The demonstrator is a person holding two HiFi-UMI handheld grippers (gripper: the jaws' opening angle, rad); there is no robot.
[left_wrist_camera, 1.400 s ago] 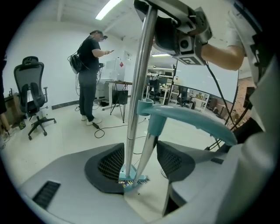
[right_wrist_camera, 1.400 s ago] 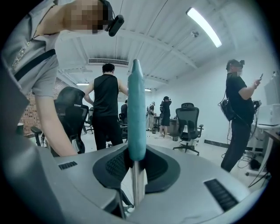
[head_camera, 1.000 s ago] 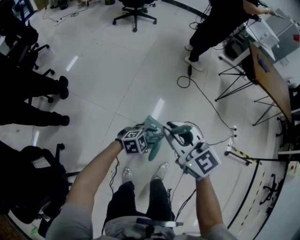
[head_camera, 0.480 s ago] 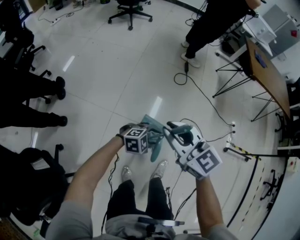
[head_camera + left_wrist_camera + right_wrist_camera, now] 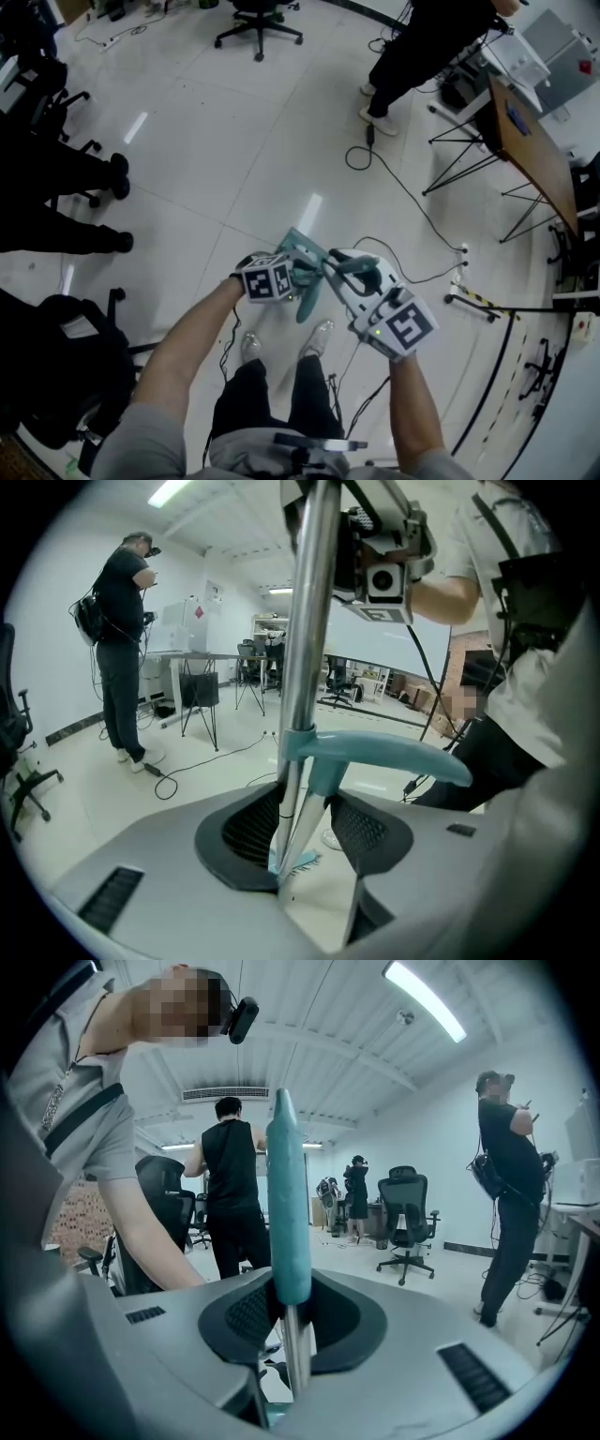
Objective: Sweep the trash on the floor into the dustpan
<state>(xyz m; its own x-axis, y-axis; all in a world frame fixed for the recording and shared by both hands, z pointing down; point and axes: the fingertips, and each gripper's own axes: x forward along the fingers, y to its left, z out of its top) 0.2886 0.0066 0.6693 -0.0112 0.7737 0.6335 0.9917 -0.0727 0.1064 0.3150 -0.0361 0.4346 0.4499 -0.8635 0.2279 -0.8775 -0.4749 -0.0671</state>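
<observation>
In the head view my two grippers meet over a teal broom-and-dustpan set (image 5: 307, 277) standing on the floor in front of my feet. My right gripper (image 5: 289, 1314) is shut on the broom's handle, its teal grip (image 5: 289, 1213) rising above the jaws. That gripper (image 5: 380, 550) also shows high on the broom's metal pole (image 5: 305, 621). My left gripper (image 5: 305, 834) has the broom pole and the dustpan's thinner pole between its pads, just under the dustpan's teal handle (image 5: 375, 754). Its jaws have just been closing and do not visibly press on the poles. No trash shows.
A black cable (image 5: 403, 202) runs across the white tile floor ahead. A person (image 5: 422, 47) stands at the far right beside tripod legs (image 5: 459, 150) and a table (image 5: 530, 150). Office chairs (image 5: 258, 19) stand at the back, and seated people's legs (image 5: 66, 206) are at the left.
The left gripper has tipped slightly against the poles. Both hands stay in the same spot, and the right gripper keeps its hold on the broom handle.
</observation>
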